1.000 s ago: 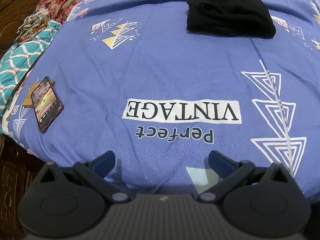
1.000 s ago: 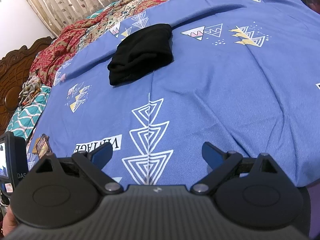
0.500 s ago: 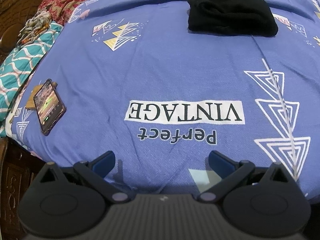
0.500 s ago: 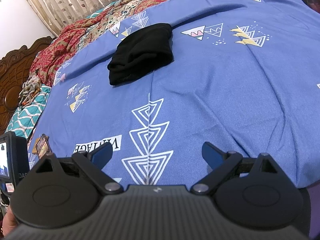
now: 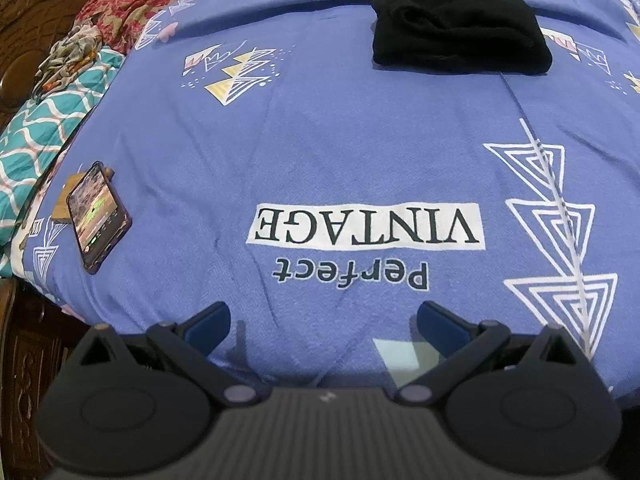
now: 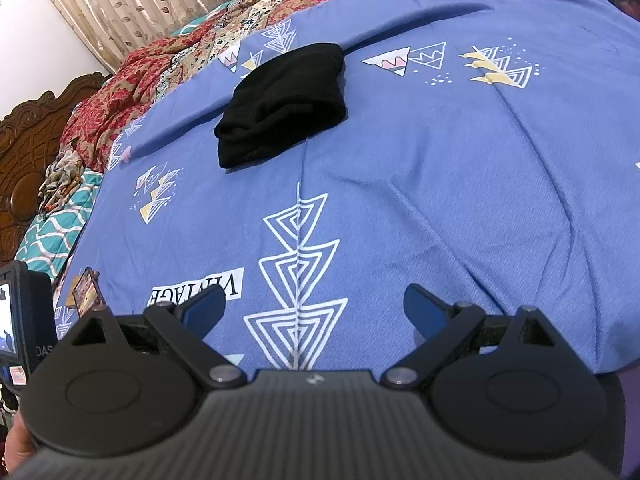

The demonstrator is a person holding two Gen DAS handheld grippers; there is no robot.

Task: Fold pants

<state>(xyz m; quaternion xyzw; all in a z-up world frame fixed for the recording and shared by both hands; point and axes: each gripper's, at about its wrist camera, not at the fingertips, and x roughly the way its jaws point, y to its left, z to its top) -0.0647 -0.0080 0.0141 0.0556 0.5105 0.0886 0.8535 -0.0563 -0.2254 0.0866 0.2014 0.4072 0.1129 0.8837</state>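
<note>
Black pants point(image 5: 460, 24) lie folded into a compact bundle on the far part of the blue bedsheet point(image 5: 340, 140); they also show in the right wrist view point(image 6: 284, 104). My left gripper point(image 5: 323, 318) is open and empty above the near edge of the bed, far from the pants. My right gripper point(image 6: 314, 306) is open and empty too, above the near edge by the white triangle print.
A phone point(image 5: 98, 216) lies on a small wooden block at the left edge of the bed. Red patterned and teal blankets point(image 6: 120, 92) are bunched at the far left by the carved wooden headboard point(image 6: 24, 152). Curtains hang behind. The left gripper's camera body point(image 6: 20, 312) shows at the left.
The left wrist view has shifted slightly, so the bed appears a little lower and to the right. The right gripper has barely moved. Both stay open; the pants have not moved.
</note>
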